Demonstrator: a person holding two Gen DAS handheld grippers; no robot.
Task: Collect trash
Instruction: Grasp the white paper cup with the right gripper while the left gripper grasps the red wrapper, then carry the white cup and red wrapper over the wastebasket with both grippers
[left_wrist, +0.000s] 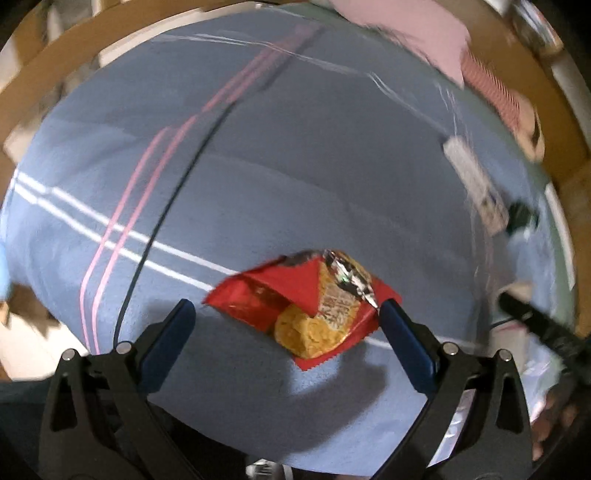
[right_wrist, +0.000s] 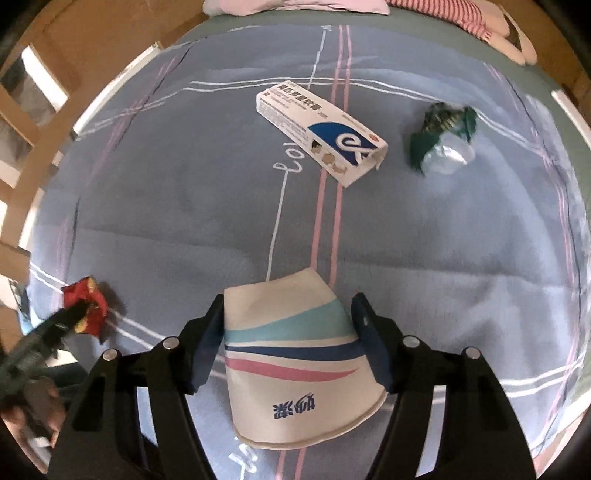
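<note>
Right wrist: right gripper (right_wrist: 288, 334) straddles paper cup (right_wrist: 295, 354), contact unclear | left gripper (left_wrist: 286, 328) wide over red wrapper (left_wrist: 306, 302) | box (right_wrist: 321, 129), green wrapper (right_wrist: 441, 138) upper frame, uncollected

left claw (left_wrist: 284, 310) | right claw (right_wrist: 288, 299): black frames, blue pads, silver screws

The flattened paper cup (right_wrist: 295, 354) bears 2 dark-blue Chinese characters printed upside down, seemingly 协洁, the white and blue carton (right_wrist: 321, 129) carries blue Chinese lettering too blurred to read beside a looping white logo, and the bedsheet (right_wrist: 184, 206) shows white stitched script like "eol".
</note>
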